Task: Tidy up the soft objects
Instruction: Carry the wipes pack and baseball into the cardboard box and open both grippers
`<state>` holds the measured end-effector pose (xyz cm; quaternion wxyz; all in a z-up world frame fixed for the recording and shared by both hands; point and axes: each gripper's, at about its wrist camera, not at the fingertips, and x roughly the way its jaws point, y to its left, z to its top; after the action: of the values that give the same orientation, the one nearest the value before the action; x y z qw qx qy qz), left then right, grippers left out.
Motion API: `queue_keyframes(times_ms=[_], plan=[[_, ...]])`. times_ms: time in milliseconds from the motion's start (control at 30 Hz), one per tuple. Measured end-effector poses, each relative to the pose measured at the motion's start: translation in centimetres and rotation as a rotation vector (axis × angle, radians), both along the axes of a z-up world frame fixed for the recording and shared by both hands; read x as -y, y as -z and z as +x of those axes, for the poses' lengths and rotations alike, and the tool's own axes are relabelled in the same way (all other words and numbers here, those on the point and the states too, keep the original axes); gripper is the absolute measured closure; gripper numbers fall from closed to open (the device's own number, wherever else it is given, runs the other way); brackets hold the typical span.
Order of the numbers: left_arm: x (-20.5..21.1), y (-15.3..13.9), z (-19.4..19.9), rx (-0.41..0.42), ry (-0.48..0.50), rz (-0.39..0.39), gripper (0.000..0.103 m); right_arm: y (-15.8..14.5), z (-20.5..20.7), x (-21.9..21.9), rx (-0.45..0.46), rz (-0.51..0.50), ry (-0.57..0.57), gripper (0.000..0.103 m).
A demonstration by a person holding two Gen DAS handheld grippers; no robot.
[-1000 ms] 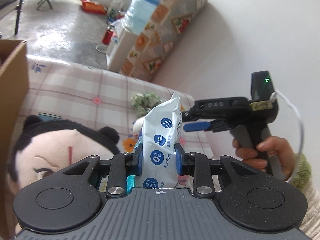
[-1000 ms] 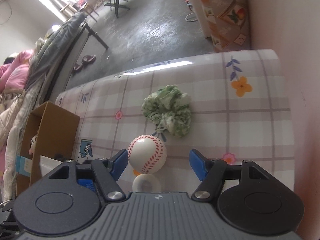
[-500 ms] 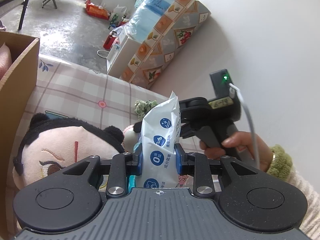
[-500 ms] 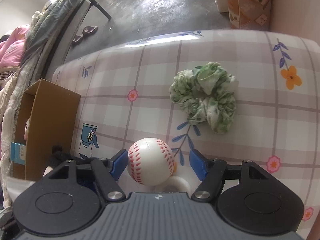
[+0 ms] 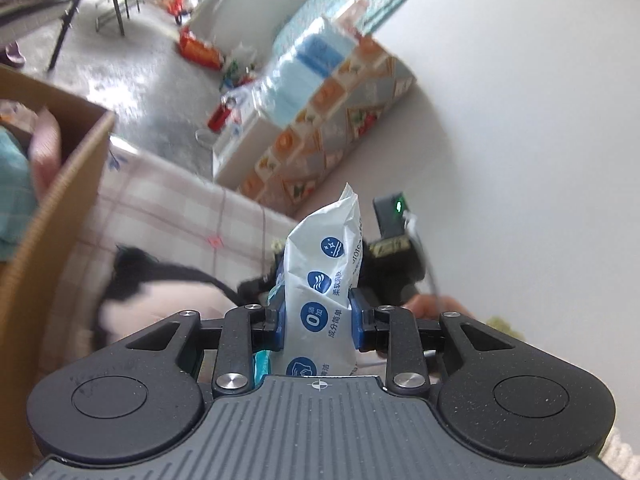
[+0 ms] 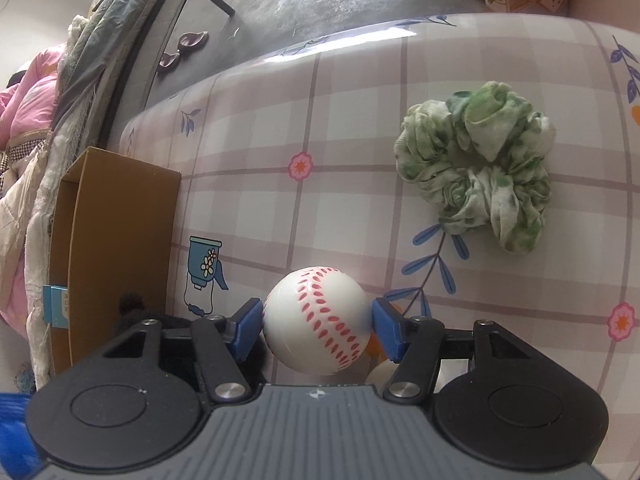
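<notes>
Left hand-held gripper (image 5: pixel 317 326): jaws narrow, clamped on the wet-wipes pack (image 5: pixel 323 298) across its middle. The film dents inward at both blue pads, so the pack is soft, light and compressible; the printed plastic looks slick. The pack stands upright between the pads, its crimped top seal free above them. Judgement: the mid-body hold is sound, since the seal end would fold or slip. The cardboard box (image 5: pixel 56 216) lies just to the left, with the panda plush (image 5: pixel 160 296) between it and the pack, on the checked bench cover (image 5: pixel 168 208).

Right hand-held gripper (image 6: pixel 316 326): jaws have just been closing, with the baseball (image 6: pixel 316 320) between them. The left pad appears to meet the ball's side; on the right I cannot tell whether a sliver of gap remains. The ball sits on the bench (image 6: pixel 340 200), near the box (image 6: pixel 116 240). Judgement: likely a foam squeeze ball, light, with a smooth glossy skin, and a round shape that can roll or squirt out. Take it across the widest girth, pads level, with a gentle squeeze.

The green scrunchie (image 6: pixel 480 168) lies well apart, limp and untouched.
</notes>
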<state>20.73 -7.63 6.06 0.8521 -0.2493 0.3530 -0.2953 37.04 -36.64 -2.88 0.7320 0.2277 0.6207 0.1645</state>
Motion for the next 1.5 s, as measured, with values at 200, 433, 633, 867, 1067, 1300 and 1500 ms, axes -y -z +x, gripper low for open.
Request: queue_keyframes(times_ms=[200, 433, 633, 867, 1067, 1300, 1500], plan=[[-1.8, -0.8, -0.7, 0.046, -0.072, 0.029, 0.075, 0.0, -0.3, -0.7, 0.033, -0.018, 0.015, 0.041], [-3.4, -0.8, -0.7, 0.028, -0.099, 0.032, 0.075, -3.1, -2.4, 0.8, 0.152, -0.04, 0.098, 0.041], [-4.6, -2.2, -2.5, 0.055, -0.118, 0.041, 0.075, -8.1, -7.1, 3.3, 0.279, -0.016, 0.164, 0.041], [-7.7, -5.5, -7.2, 0.121, -0.184, 0.083, 0.075, -14.3, -16.1, 3.9, 0.483, 0.043, 0.173, 0.041], [-12.4, -8.1, -10.9, 0.183, -0.249, 0.075, 0.075, -18.7, -21.8, 0.4, 0.607, 0.098, 0.121, 0.041], [-17.4, -9.3, -12.5, 0.213, -0.297, 0.066, 0.075, -22.0, -22.4, -9.3, 0.658, 0.156, -0.058, 0.041], [-20.6, -6.5, -10.5, 0.14, -0.346, 0.056, 0.075, -22.4, -19.3, -18.2, 0.631, 0.153, -0.192, 0.041]])
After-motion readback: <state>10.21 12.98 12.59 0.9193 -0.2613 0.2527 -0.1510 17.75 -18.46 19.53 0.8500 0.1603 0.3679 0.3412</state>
